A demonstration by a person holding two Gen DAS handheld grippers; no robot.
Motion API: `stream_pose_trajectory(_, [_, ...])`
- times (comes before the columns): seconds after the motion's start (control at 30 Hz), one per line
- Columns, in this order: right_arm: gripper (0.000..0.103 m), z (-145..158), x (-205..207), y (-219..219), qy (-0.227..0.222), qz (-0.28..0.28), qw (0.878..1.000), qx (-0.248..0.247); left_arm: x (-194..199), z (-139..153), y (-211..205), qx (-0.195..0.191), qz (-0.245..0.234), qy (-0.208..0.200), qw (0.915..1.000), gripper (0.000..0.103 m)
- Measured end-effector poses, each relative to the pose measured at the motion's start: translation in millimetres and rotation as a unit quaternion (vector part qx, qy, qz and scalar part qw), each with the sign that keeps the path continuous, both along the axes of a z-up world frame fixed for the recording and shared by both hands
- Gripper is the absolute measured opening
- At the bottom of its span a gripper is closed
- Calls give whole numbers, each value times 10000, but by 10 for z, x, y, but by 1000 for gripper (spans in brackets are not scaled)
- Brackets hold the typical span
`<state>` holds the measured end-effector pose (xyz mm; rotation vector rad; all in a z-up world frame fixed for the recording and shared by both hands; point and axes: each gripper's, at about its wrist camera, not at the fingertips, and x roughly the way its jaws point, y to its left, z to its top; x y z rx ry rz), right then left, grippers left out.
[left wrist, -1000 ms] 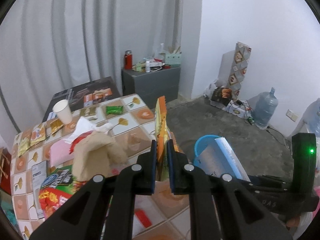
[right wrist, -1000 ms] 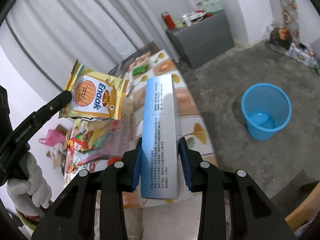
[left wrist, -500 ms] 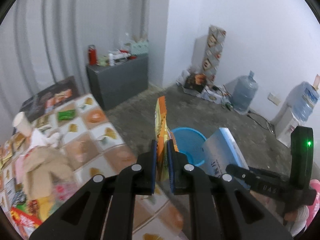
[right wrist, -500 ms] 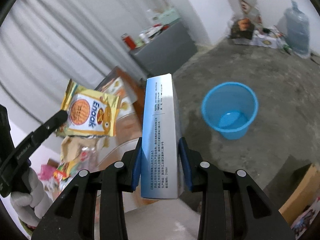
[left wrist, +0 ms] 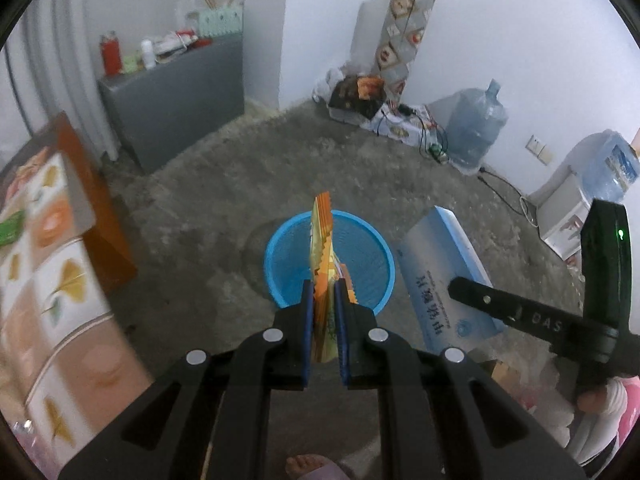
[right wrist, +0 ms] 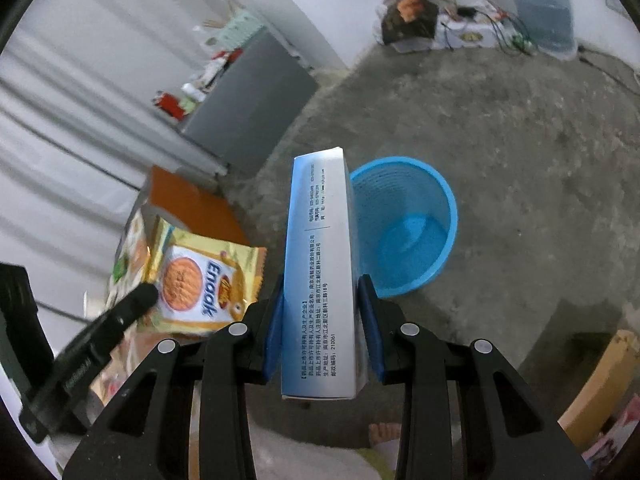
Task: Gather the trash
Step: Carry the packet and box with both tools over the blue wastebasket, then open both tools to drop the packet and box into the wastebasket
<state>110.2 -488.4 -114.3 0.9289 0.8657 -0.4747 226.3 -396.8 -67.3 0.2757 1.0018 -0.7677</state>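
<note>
My left gripper point(left wrist: 323, 292) is shut on a yellow-orange Enaak snack packet point(left wrist: 322, 248), seen edge-on in line with the blue waste basket point(left wrist: 360, 252) on the floor. The packet's face shows in the right wrist view point(right wrist: 200, 280). My right gripper point(right wrist: 320, 300) is shut on a blue-and-white carton point(right wrist: 320, 272), upright, just left of the blue basket point(right wrist: 408, 224). In the left wrist view the carton point(left wrist: 444, 272) hangs beside the basket's right rim.
The tiled table point(left wrist: 48, 280) with trash lies at the left. A grey cabinet point(left wrist: 176, 100) stands by the curtain. Water jugs point(left wrist: 476, 128), boxes and cables line the far wall. A bare foot point(left wrist: 308, 464) is below.
Both grippers swung away from the table toward the floor; the blue basket now sits right behind the packet and next to the carton. Both grips unchanged.
</note>
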Motion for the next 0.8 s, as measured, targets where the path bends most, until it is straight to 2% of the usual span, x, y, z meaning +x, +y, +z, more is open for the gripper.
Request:
stream_pose_trajectory(0.1, [34,-146,174,-219,120,-153,9998,-10,246,-186,-263,-23,46,15,10000,12])
stream_pose_trajectory(0.13, [37,-211,244,-289,165,-184,9997,-24,311,-228,-320,-88,75,12,9999,17])
stream_pose_trajectory(0.17, [39,-288,307,-356,225,-226,9995,-23,395,-294,-401,-133,132,15,9998,33])
stream_pose_trajectory(0.2, [52,-401,381,-430,314,-303,9990,-15,441,-342,-451,-131,162,19,9998,52])
stream_pose_trajectory(0.23, [64,-489,416,-489,396,-329,9987,-18,514,-418,-517,-61,248,-4,9997,57])
stream_pose_trajectory(0.33, [65,-667,415,-548,720,-462,9963,-33,642,-557,-575,23,527,109,9986,58])
stream_pose_trajectory(0.4, [65,-654,317,-499,596,-458,9972,-12,655,-564,-505,-114,628,310,9975,58])
stream_pose_trajectory(0.5, [65,-575,153,-385,491,-390,9979,-129,623,-524,-347,-218,571,363,9975,58])
stream_pose_trajectory(0.8, [65,-322,-138,-56,389,-360,9972,-528,352,-56,335,-574,408,202,9973,59])
